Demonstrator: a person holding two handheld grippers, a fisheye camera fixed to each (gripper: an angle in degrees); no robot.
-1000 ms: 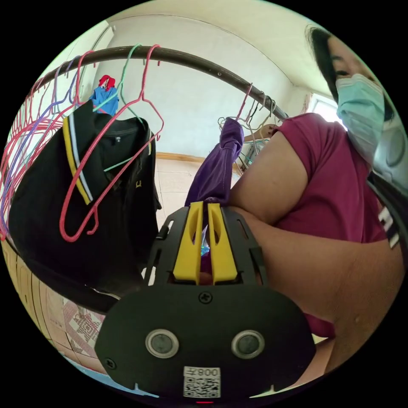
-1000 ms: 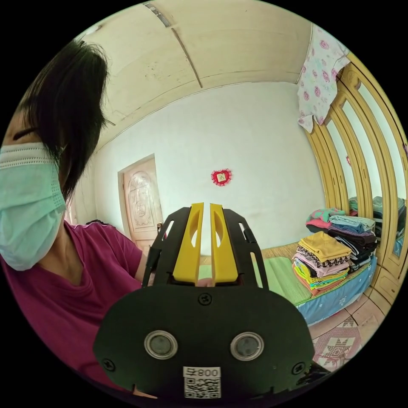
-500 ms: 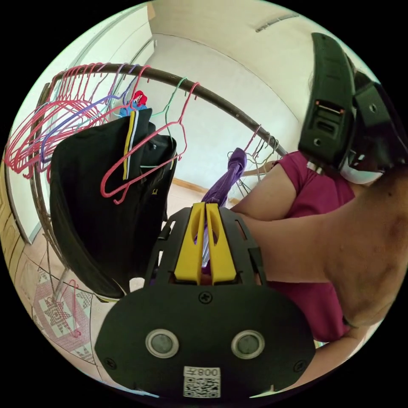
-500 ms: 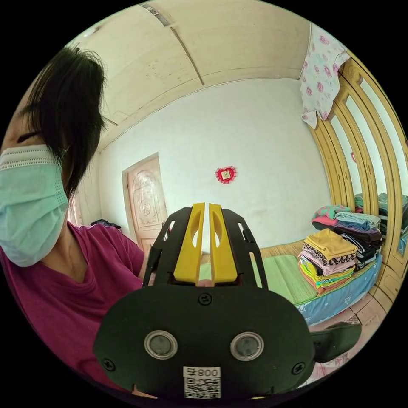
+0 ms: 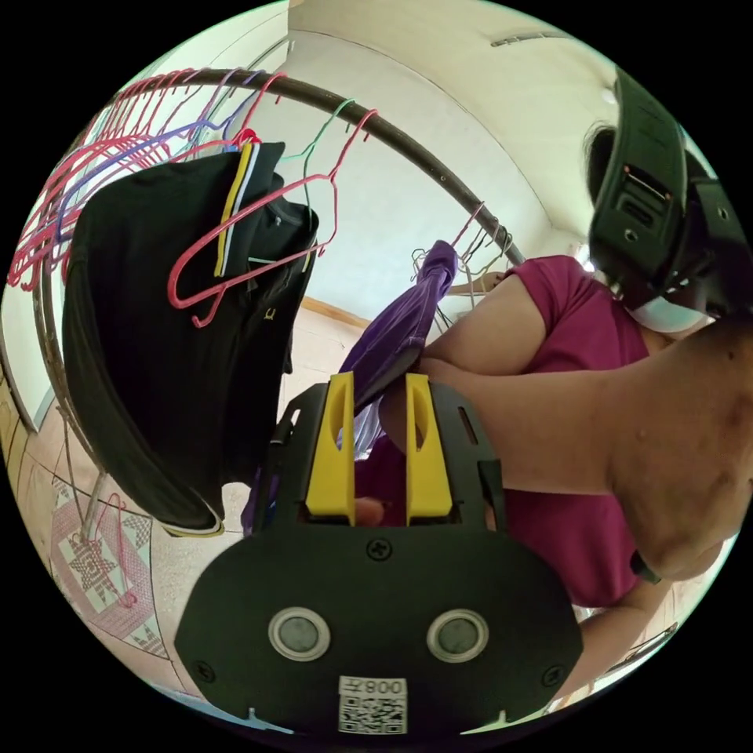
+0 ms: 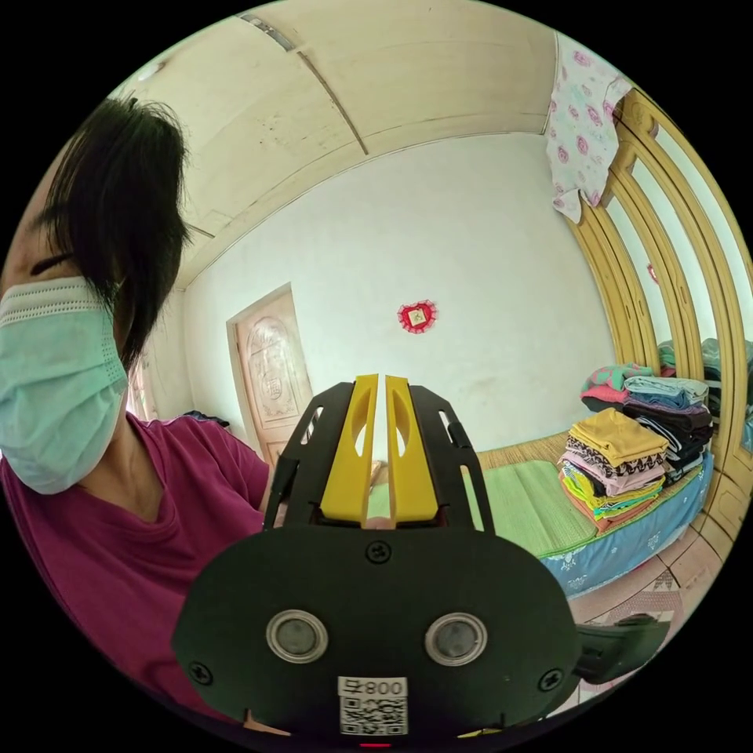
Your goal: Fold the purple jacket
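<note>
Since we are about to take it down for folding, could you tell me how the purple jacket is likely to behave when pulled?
The purple jacket hangs from the rail in a narrow bunched drape, so it is probably thin, floppy and light. Its smooth-looking fabric may slip between the left gripper's open jaws.

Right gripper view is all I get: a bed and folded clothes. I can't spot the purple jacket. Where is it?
Observer: The purple jacket hangs from a clothes rail, seen in the left gripper view.
Operator: Is anything gripping it?
Observer: No. The left gripper has its jaws open, with jacket cloth lying between them.
Operator: Anything else on that rail?
Observer: A black garment with a yellow stripe hangs there too.
</note>
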